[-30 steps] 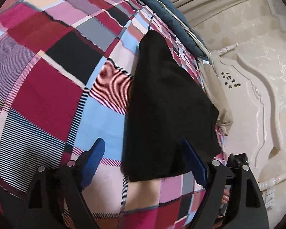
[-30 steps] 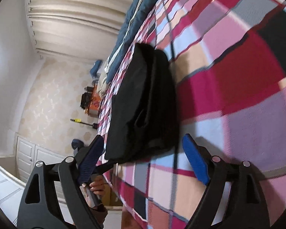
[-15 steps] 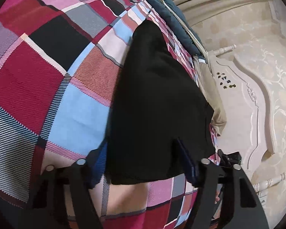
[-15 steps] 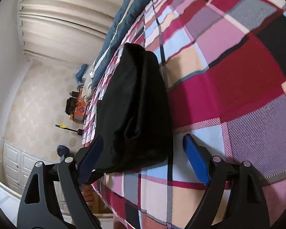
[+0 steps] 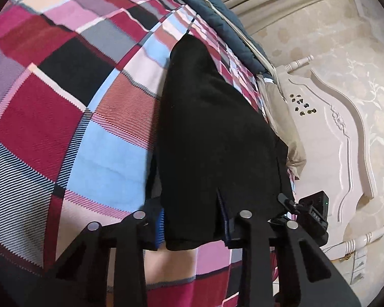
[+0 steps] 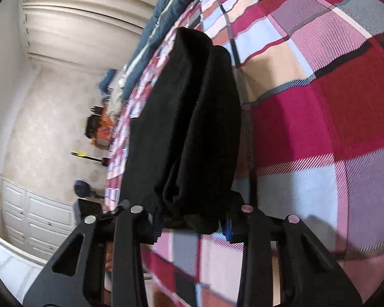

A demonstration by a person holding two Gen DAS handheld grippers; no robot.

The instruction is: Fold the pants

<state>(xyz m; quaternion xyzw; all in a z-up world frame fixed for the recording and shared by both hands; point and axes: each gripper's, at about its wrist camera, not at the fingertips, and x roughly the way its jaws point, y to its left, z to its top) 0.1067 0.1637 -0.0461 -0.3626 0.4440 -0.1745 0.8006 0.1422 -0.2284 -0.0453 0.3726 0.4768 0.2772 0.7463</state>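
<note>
- Left wrist view: the black pants [image 5: 212, 138] lie folded in a long strip on the bed [image 5: 38, 128], running along its side edge by the white headboard [image 5: 340, 138]. The left gripper [image 5: 194, 227] has its jaws closing on the near end of the pants, with cloth bunched between the blue pads [image 5: 160, 227].
- Right wrist view: the same pants [image 6: 192, 128] stretch away over the plaid bedcover [image 6: 307, 128], close to the bed's edge. The right gripper [image 6: 192, 225] has its jaws closing, clenched on the near hem, which puckers between them. White cupboards [image 6: 33, 212] stand beyond.
</note>
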